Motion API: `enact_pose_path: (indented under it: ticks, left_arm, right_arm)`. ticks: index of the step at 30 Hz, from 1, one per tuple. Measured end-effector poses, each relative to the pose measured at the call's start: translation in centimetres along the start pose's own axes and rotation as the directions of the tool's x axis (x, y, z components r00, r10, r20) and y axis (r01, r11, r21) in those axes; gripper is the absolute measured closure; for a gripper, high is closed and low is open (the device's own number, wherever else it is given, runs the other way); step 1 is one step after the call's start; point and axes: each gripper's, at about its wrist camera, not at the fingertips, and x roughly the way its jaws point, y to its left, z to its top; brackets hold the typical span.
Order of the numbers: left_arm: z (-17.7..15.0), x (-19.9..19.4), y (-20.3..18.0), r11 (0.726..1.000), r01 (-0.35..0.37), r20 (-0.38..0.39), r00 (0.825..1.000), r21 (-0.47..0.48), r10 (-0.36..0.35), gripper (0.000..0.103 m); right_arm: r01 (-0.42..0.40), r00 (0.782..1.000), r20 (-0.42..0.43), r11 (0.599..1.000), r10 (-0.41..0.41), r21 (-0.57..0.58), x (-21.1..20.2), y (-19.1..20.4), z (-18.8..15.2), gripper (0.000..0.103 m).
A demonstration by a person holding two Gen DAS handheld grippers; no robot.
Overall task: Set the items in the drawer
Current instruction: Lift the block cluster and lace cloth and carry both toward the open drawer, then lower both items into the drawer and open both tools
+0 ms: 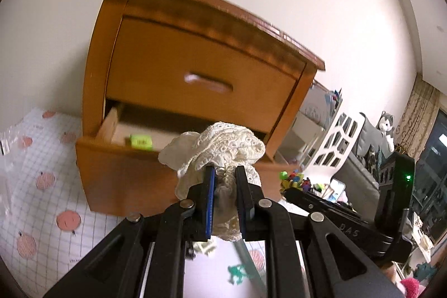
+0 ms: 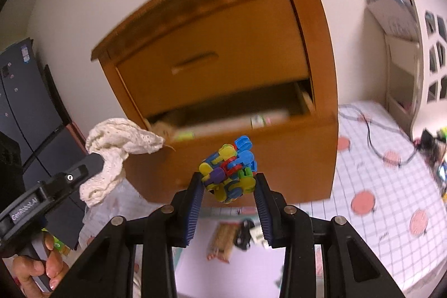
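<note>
A wooden nightstand (image 1: pixel 195 60) (image 2: pixel 223 46) has its lower drawer (image 1: pixel 111 169) (image 2: pixel 279 152) pulled out. Inside it lie a green box (image 1: pixel 139 142) and a few flat items. My left gripper (image 1: pixel 225 172) is shut on a cream lace cloth (image 1: pixel 223 144) (image 2: pixel 117 141), held just in front of the drawer's rim. The left gripper (image 2: pixel 92 158) also shows at the left of the right wrist view. My right gripper (image 2: pixel 229 178) is shut on a ball of coloured plastic blocks (image 2: pixel 229 169), in front of the drawer's front panel.
A checked mat with pink fruit prints (image 1: pixel 42 186) (image 2: pixel 391 172) covers the floor. Loose toys (image 1: pixel 296 180) and a white shelf (image 1: pixel 335 141) stand to the right. Small packets (image 2: pixel 223 239) lie below the right gripper. A dark cabinet (image 2: pixel 25 108) stands left. A hand (image 2: pixel 42 267) holds the left gripper's handle.
</note>
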Motion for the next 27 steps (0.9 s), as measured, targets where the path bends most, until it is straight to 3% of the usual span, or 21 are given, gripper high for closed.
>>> enact_pose_path:
  ticks: [14,18,27]
  left_arm:
    - [6.0,0.9,0.1,0.999,-0.029,0.058,0.998,0.043,0.027,0.088]
    - [6.8,1.9,1.2,1.000,-0.030,0.043,0.999,0.004,0.029,0.088]
    - [6.5,4.9,3.3,0.994,-0.113,-0.029,0.993,-0.005,0.113,0.088]
  right_arm:
    - [0.005,0.999,0.054,0.995,0.000,-0.101,0.0,2.8,6.0,0.064]
    - [-0.019,1.000,0.014,0.996,0.020,-0.082,1.4,3.0,6.7,0.064]
    - [0.015,0.997,-0.080,0.996,-0.022,-0.090,5.2,2.6,6.9,0.064]
